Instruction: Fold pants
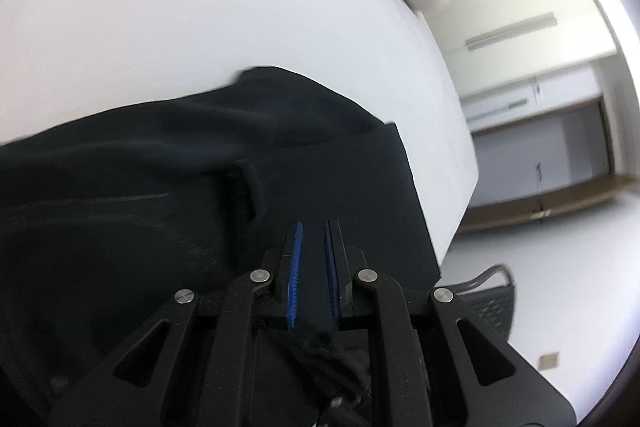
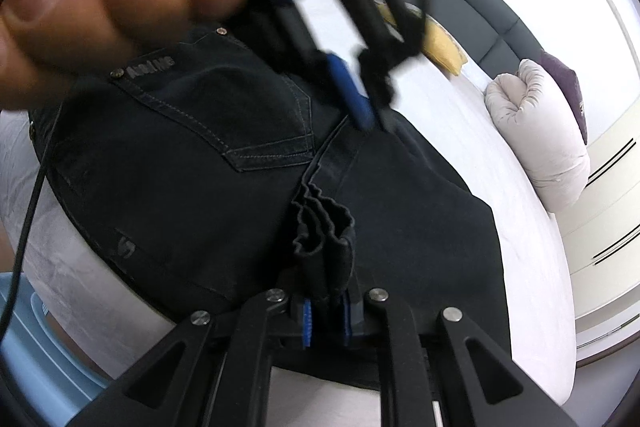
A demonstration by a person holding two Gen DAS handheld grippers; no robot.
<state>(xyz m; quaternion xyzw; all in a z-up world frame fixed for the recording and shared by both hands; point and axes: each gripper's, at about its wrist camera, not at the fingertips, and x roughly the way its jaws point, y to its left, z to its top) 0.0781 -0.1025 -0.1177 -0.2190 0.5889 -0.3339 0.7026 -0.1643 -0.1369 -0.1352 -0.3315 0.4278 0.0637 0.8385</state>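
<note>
Black jeans (image 2: 208, 163) lie on a white bed (image 2: 520, 227), back pocket facing up. My right gripper (image 2: 326, 311) is shut on a bunched fold of the jeans' fabric at the near edge. In the right wrist view my left gripper (image 2: 362, 107) appears above the jeans, held by a hand (image 2: 100, 7), its blue pads down at the centre seam. In the left wrist view the left gripper (image 1: 314, 227) has its jaws narrowly apart with dark fabric (image 1: 160, 187) between them; the jeans fill the lower left.
A white rolled duvet (image 2: 536, 131) and a purple pillow (image 2: 568, 87) lie at the bed's far side, with a yellow cushion (image 2: 444, 47) by the dark headboard (image 2: 472, 11). The bed's edge (image 1: 460, 187) drops to the floor. A chair (image 1: 488, 291) stands beside it.
</note>
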